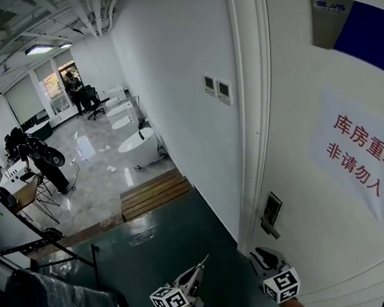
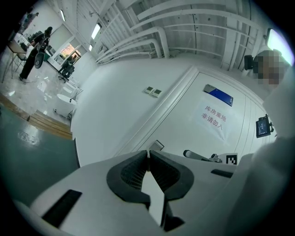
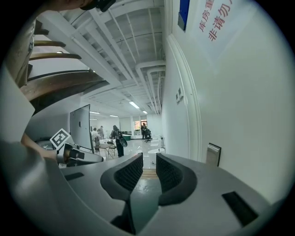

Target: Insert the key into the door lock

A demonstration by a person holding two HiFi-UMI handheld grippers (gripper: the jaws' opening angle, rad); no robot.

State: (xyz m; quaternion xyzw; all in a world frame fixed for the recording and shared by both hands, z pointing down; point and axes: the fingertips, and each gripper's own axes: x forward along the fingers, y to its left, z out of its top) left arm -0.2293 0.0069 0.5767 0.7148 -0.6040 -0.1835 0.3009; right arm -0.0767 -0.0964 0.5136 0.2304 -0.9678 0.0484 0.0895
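Note:
The metal lock plate with its handle [image 1: 272, 214] sits on the white door [image 1: 341, 235], just right of the door frame. In the head view my left gripper [image 1: 198, 272] is low and left of the lock, shut on a thin silver key [image 1: 203, 262] that points up and right toward it. The left gripper view has the key's tip [image 2: 148, 154] poking out between the closed pads, with the lock [image 2: 157, 145] just beyond. My right gripper [image 1: 260, 253] hovers below the lock, open and empty. The right gripper view shows the lock [image 3: 212, 155] to its right.
A paper sign with red characters [image 1: 361, 153] and a blue plaque [image 1: 353, 22] hang on the door. Wall switches [image 1: 216, 88] are left of the frame. Dark green floor [image 1: 168, 242] leads to a wooden step [image 1: 152, 192]. Beyond it are white bathtubs [image 1: 139, 145] and distant people.

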